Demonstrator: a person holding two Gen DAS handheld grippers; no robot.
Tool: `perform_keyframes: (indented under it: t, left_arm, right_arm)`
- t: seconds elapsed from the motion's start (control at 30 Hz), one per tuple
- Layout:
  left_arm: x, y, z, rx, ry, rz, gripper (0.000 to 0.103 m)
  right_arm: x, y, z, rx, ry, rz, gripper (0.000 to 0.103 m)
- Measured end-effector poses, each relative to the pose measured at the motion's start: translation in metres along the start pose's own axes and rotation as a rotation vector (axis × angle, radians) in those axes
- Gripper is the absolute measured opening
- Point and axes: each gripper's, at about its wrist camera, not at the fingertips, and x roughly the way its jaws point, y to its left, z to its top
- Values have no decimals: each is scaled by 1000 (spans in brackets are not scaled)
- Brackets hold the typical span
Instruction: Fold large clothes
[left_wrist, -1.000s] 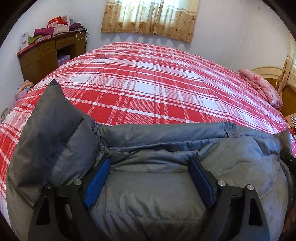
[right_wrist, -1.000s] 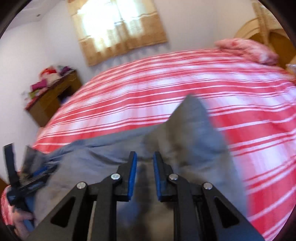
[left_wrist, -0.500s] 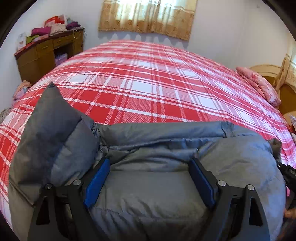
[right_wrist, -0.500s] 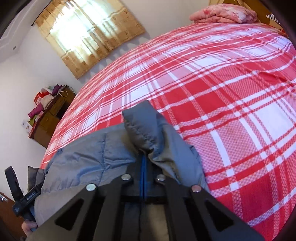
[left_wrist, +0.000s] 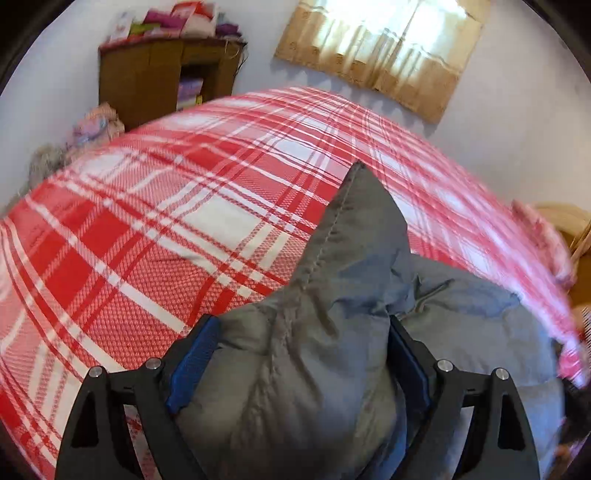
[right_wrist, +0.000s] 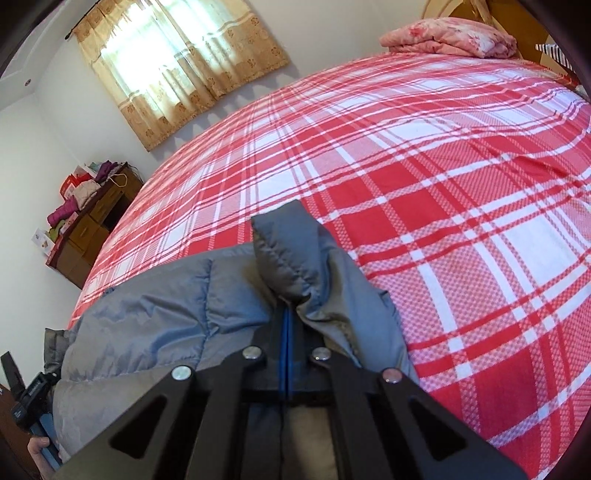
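The right gripper (right_wrist: 286, 314) has its blue pads pressed together on a bunched fold of a grey padded jacket (right_wrist: 155, 306), the pinched fabric standing up in a peak just beyond the fingertips. The left gripper (left_wrist: 299, 354) stands with its fingers (left_wrist: 192, 362) wide apart, and a puffy, stitched section of the same jacket bulges up between them; its jaws have just been opening a little further. Whether the pads press on that fabric cannot be told.

The jacket lies crumpled at the near edge of a bed, on a red-and-white plaid bedspread (right_wrist: 424, 177) that fills most of both views. In the right wrist view, the left gripper shows at the lower left edge, with a hand (right_wrist: 37, 448) partly visible below it.

Farther out, a folded pink blanket (right_wrist: 450, 38) rests at the far end of the bed. A wooden dresser (right_wrist: 88, 229) piled with clothes stands against the white wall, and a beige patterned curtain (right_wrist: 177, 62) hangs over a bright window.
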Motion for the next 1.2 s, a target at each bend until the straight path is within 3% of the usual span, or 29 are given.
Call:
perform_keyframes:
  t: [0.13,0.27,0.3,0.33,0.43,0.5,0.67,0.8,0.9,1.1,1.13,1.2]
  left_arm:
    - [10,-14,2,54,24,52,95]
    - [8,-12,9,82,77,41,96]
    - [1,-10,10,101,93,32,96]
    - [-12,-8,10,110,81,15,96]
    - [-64,10,3,65,-11,-31,96]
    - [-85,24,-6,9,-28,-75,96]
    - [-91,44,-41,-133,33,-152,96]
    - [-77,47,-68,-222,78,-166,96]
    - [-87,37,-79,-207,25,-172,96]
    - [-86,20,-93,-147,-25,-114,99]
    - [-87,20,-94,-169,-27,-131,99]
    - [-90,24,-97,-240,-18,-248,98]
  right_arm:
    - [0,4,1,-20,4,-33,0]
    - [-1,28,9,-131,61,-176,0]
    - [-10,36,10,-163,63,-192,8]
    - [-24,42,10,-179,35,-170,13]
    - [-71,72,1,-265,-61,-75,13]
    - [-94,103,-14,-321,-83,7,13]
    - [-82,166,-59,-392,3,167,13]
    - [-35,172,-89,-402,81,117,13]
    - [-13,158,-108,-410,81,84,0]
    - [-6,149,-105,-399,91,99,0]
    - [-6,149,-104,-393,91,105,0]
    - [-7,148,-103,-380,93,121,0]
